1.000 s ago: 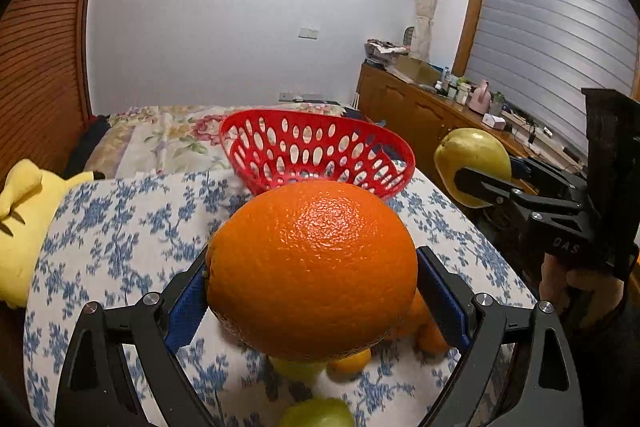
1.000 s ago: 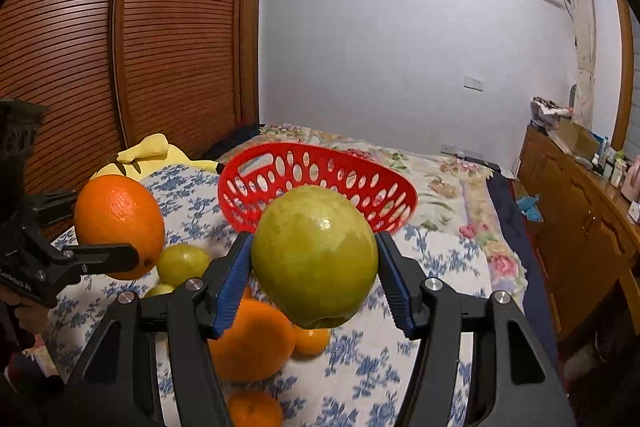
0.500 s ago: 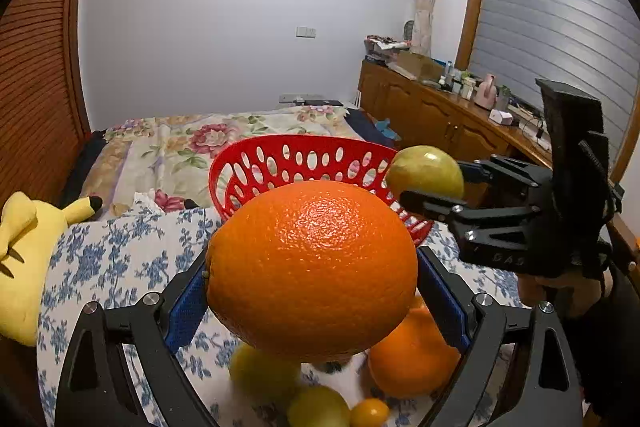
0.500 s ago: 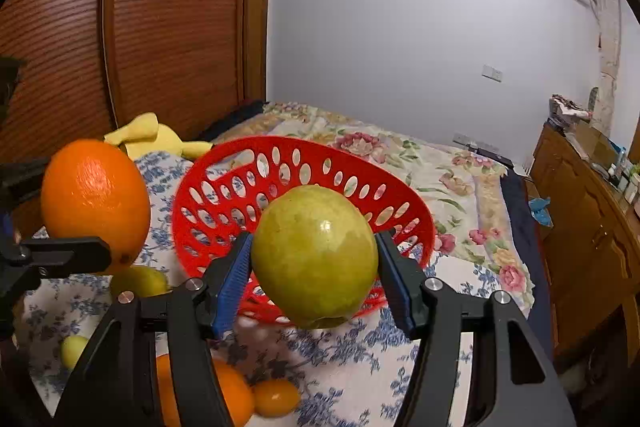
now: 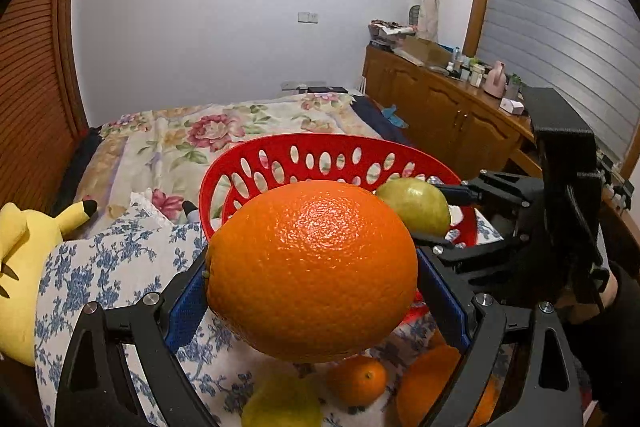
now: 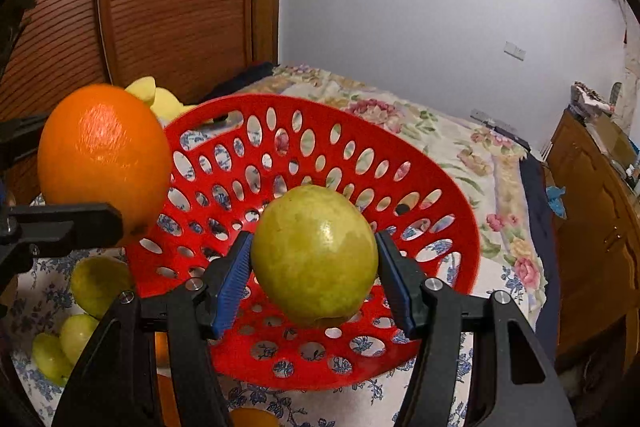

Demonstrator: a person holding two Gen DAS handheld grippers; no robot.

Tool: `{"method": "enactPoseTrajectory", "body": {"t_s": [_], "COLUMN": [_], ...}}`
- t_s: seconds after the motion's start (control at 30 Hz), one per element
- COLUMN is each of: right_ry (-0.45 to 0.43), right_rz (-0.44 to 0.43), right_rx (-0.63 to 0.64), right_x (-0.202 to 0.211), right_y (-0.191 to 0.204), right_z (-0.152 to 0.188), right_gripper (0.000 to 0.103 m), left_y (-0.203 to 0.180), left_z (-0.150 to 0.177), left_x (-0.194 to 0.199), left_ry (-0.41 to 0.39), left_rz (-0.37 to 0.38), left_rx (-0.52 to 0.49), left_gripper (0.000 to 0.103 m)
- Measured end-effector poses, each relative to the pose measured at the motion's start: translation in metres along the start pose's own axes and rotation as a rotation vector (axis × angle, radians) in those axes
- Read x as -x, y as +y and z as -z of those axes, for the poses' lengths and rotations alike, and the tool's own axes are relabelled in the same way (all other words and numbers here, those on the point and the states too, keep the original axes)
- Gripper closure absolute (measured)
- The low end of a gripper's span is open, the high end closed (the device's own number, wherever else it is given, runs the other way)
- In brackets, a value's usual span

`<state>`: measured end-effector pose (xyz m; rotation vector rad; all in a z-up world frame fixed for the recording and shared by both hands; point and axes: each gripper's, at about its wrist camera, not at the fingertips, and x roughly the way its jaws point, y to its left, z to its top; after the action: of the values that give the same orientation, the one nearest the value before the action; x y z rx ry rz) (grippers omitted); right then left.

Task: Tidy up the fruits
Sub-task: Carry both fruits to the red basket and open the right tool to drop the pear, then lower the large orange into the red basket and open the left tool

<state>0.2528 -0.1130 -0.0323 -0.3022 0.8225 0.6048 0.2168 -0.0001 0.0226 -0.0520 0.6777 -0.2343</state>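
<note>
My left gripper (image 5: 312, 291) is shut on a big orange (image 5: 310, 269), held in the air just short of the red perforated basket (image 5: 340, 151). In the right wrist view the same orange (image 6: 104, 155) hangs at the basket's left rim. My right gripper (image 6: 314, 267) is shut on a yellow-green pear-like fruit (image 6: 316, 255), held over the inside of the red basket (image 6: 440, 187); from the left wrist view that fruit (image 5: 416, 205) sits over the basket's right side. The basket holds no fruit that I can see.
Loose fruit lies on the blue-flowered cloth (image 5: 100, 267): small oranges (image 5: 358, 379) and green fruits (image 6: 100, 285) below the grippers. A yellow plush toy (image 5: 20, 255) lies at the left. A flowered bed (image 5: 180, 131) is behind, a wooden cabinet (image 5: 452, 107) at the right.
Both grippers have moved toward the basket with their fruit. The right one has come down from beside the basket to over its inside; the basket now looks nearer in both views.
</note>
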Motion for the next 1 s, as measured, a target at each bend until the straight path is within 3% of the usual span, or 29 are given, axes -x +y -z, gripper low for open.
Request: {"method": "enactPoseTrajectory", "body": {"t_s": [0.4, 0.73, 1.0], "right_ry": [0.046, -0.040, -0.089], "right_rz": [-0.016, 0.002, 0.023], "right_rx": [0.023, -0.041, -0.085], "right_x": [-0.014, 0.012, 0.037], "right_y": [0.004, -0.015, -0.024], "right_z": [-0.004, -0.009, -0.002], "right_gripper": [0.041, 0.040, 0.040], "left_y": [-0.007, -0.012, -0.027], "left_z": [-0.010, -0.017, -0.019], "left_x": [-0.012, -0.018, -0.041], "left_ry": [0.018, 0.036, 0.104], "left_rz": [-0.009, -0.022, -0.031], "left_rx": [-0.007, -0.023, -0.071], "left_gripper": [0.009, 0.009, 0.008]}}
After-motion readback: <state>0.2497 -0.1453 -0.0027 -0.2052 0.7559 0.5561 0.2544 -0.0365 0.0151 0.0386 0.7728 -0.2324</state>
